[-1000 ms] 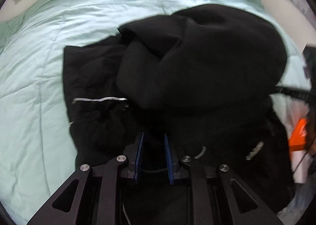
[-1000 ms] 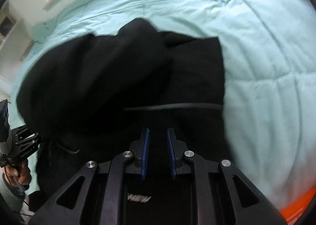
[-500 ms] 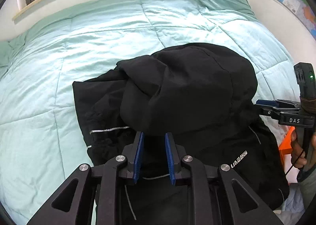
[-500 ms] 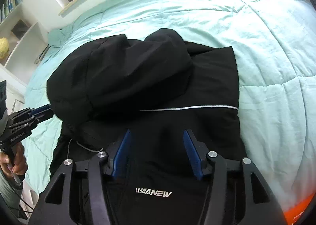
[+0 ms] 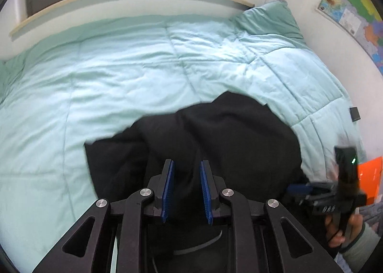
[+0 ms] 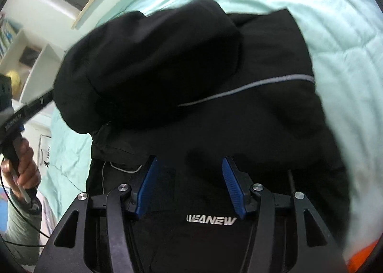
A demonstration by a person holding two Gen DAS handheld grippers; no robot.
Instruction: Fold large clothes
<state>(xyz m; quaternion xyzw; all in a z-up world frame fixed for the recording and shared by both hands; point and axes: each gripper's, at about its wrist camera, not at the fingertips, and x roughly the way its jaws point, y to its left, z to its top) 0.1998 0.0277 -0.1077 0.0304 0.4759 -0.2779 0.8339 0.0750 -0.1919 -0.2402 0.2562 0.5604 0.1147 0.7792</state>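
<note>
left claw (image 5: 184, 188): we're lifting it off the jacket (image 5: 215, 143), blades nearly together, gripping nothing.
right claw (image 6: 189, 185): we've let go; now standing half open over the jacket, empty.
jacket: lying bunched on the bed (image 5: 119, 69), hood folded over.
meaning: fold is laid, we're regrasping next.

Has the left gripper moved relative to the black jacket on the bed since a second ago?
Yes. The left gripper has pulled up and back: the black jacket now looks smaller against the green quilt, and the window shows.
</note>
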